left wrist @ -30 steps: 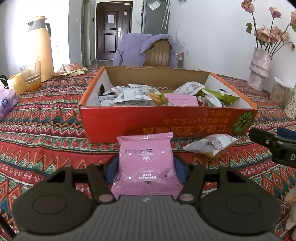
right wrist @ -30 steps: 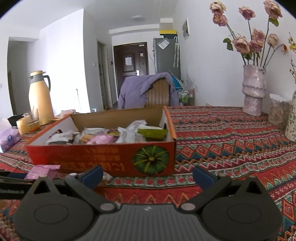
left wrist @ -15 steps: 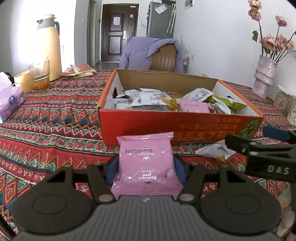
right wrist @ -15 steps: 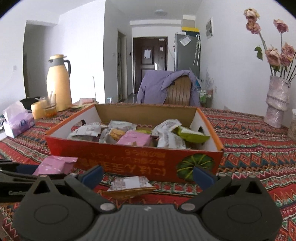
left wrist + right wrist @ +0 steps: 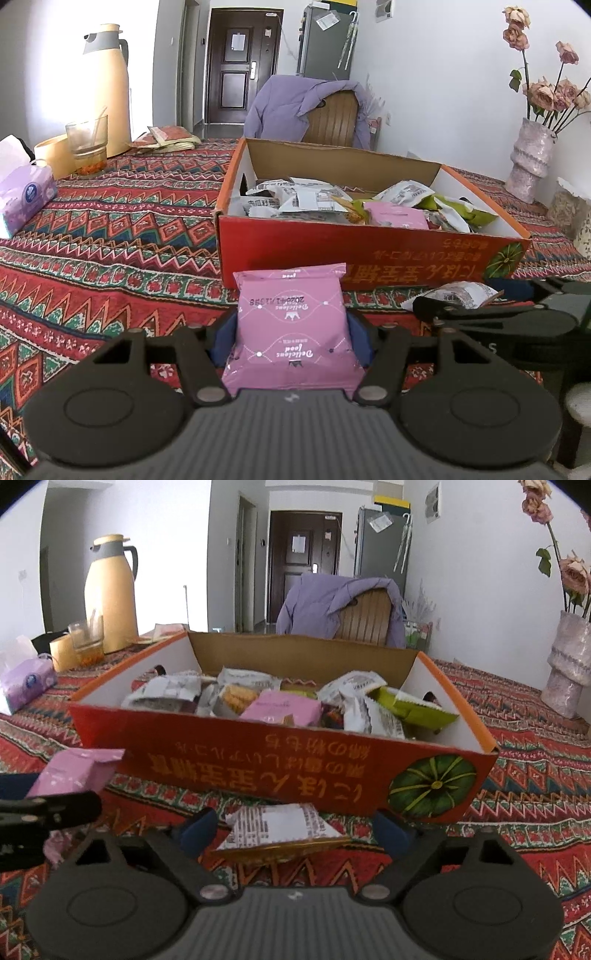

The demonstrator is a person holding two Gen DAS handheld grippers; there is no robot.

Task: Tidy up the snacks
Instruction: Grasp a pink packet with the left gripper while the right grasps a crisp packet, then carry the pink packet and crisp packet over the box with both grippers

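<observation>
Left gripper [image 5: 291, 332] clamped on pink pack [image 5: 291, 332], blue pads pressed to both its sides. Upside-down print on the pack: "Delicious food" with a small crown, and a date stamp, "2026", the rest unclear. Held just in front of the box [image 5: 369, 251], a little above the cloth [image 5: 110, 258].

Right gripper [image 5: 291, 827] spread wide around white packet [image 5: 280, 825], which lies flat on the cloth just before the box. Neither pad touching it. Rows of small black print on the packet, too fine to read; gold strip along its near edge. In the left view, part of a logo on the right gripper's body, not legible.

On the box front, large yellow characters upside down, plus a green pumpkin picture at the right corner. Inside: mixed snacks, among them another pink pack [image 5: 282, 707], a green bag [image 5: 410, 707], white wrappers with grey print.

Farther left, tissue pack [image 5: 24, 197], glass [image 5: 88, 146], yellow thermos [image 5: 107, 88]. Far right, vase [image 5: 530, 158] with flowers. Beyond, chair [image 5: 332, 116] draped with purple jacket.
</observation>
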